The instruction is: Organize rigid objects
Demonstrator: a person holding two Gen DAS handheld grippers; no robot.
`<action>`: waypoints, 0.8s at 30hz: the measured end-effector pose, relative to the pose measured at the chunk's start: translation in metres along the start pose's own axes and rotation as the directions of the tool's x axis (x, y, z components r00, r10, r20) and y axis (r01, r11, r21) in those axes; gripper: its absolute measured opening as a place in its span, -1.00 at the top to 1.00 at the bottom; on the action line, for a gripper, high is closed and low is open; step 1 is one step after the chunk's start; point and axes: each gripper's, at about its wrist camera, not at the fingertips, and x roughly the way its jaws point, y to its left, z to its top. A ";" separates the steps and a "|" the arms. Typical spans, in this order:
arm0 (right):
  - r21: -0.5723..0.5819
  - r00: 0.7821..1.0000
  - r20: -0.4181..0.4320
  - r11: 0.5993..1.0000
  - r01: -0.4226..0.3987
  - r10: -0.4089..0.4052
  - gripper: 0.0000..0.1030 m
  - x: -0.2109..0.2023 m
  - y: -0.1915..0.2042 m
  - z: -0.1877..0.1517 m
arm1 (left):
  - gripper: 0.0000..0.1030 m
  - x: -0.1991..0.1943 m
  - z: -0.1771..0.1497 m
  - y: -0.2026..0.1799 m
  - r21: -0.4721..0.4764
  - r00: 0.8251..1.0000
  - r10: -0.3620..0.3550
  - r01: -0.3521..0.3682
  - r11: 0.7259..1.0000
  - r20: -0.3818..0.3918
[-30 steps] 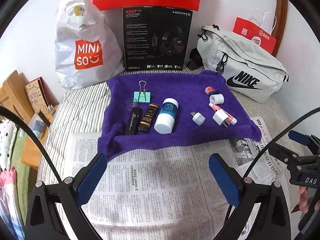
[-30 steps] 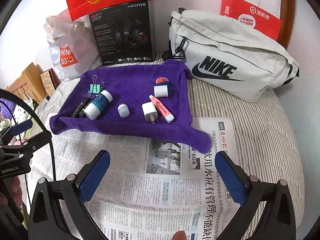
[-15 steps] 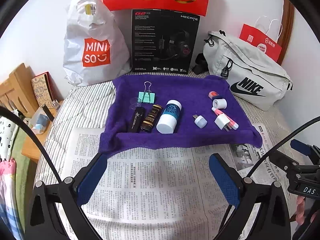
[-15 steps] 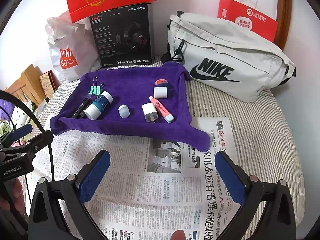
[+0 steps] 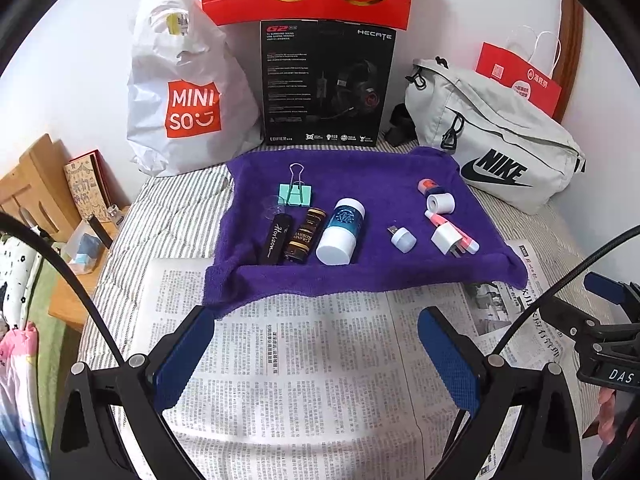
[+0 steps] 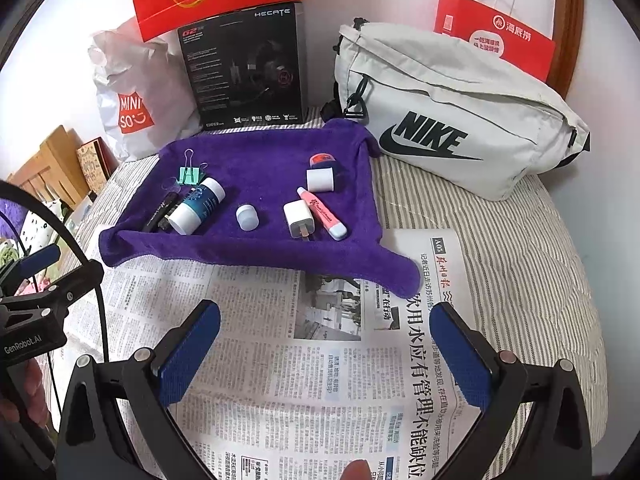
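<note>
- My left claw (image 5: pixel 316 356) hangs wide open over the newspaper (image 5: pixel 304 360), nothing between its blue pads (image 5: pixel 182 354).
- My right claw (image 6: pixel 324 354) is spread open too, empty, above the same newspaper, just short of the near corner of the purple towel (image 6: pixel 256 248).
- The towel lies on a striped bed cover (image 6: pixel 500 240), its near edge overlapping the newspaper; all the small items sit on it.
- On the left side of the towel, from the left wrist view: a mint binder clip (image 5: pixel 295 193), then a black tube (image 5: pixel 275 240), a dark brown tube (image 5: pixel 305 235) and a white-and-blue bottle (image 5: pixel 341 232) lying side by side, touching or nearly so.
- Near the middle sits a small white USB light (image 5: pixel 403 238), apart from the others.
- On the right side: a white charger plug (image 5: pixel 446 237) lies against a pink highlighter (image 5: pixel 450 230); behind them a white cap-shaped piece (image 5: pixel 440 202) lies just beside an orange-topped item (image 5: pixel 427 186).
- Against the wall stand a Miniso bag (image 5: pixel 188 92), a black headset box (image 5: pixel 326 84) and a grey Nike bag (image 5: pixel 496 148).
- I see the other gripper at the edge of each wrist view.
</note>
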 end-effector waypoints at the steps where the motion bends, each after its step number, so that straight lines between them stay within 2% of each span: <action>1: -0.001 1.000 0.001 1.000 0.002 -0.002 -1.00 0.000 0.000 0.000 | -1.00 0.000 0.000 0.001 -0.001 1.000 -0.003 0.003 1.000 0.000; 24: -0.007 1.000 -0.003 1.000 -0.003 0.003 -1.00 -0.003 0.006 -0.001 | -1.00 -0.008 -0.001 0.009 0.009 1.000 0.003 -0.003 1.000 0.006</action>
